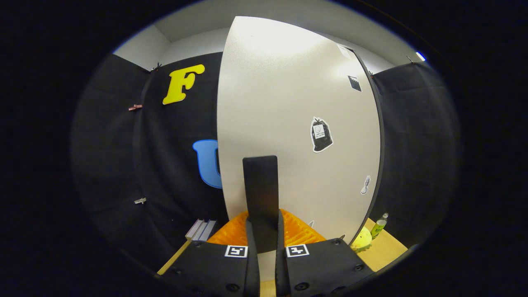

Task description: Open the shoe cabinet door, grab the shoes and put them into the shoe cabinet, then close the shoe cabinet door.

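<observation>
The white shoe cabinet door (pixel 288 103) stands right in front of me, with a few stickers on its face. A flat black handle (pixel 260 185) sticks out from the door, upright. My gripper (pixel 264 227) is shut on the handle's lower end, and both fingers (pixel 251 247) press on its sides. I cannot tell whether the door is ajar.
A yellow round object (pixel 361 240) and a small green bottle (pixel 378 226) sit on the wooden surface (pixel 385 247) to the right of the door. Grey metal rails (pixel 201 229) lie to the left, against the black cloth wall.
</observation>
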{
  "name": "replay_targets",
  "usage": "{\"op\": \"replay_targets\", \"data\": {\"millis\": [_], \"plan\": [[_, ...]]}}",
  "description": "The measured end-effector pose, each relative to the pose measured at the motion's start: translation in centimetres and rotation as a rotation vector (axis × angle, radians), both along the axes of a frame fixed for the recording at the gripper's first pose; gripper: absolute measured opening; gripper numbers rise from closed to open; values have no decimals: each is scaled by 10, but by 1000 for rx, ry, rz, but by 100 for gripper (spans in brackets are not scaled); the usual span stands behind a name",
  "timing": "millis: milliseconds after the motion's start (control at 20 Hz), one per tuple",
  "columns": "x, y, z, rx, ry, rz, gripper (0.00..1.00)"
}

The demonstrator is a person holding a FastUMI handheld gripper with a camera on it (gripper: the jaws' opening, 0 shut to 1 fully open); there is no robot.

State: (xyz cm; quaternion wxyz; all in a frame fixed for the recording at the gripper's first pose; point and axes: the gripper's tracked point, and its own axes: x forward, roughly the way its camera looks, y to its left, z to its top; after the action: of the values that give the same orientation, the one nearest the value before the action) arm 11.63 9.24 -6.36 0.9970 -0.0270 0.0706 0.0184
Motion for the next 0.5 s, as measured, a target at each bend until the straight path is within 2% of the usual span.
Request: {"op": "replay_targets", "data": {"millis": [500], "plan": [[-50, -38, 15, -12, -18, -57, 18]]}}
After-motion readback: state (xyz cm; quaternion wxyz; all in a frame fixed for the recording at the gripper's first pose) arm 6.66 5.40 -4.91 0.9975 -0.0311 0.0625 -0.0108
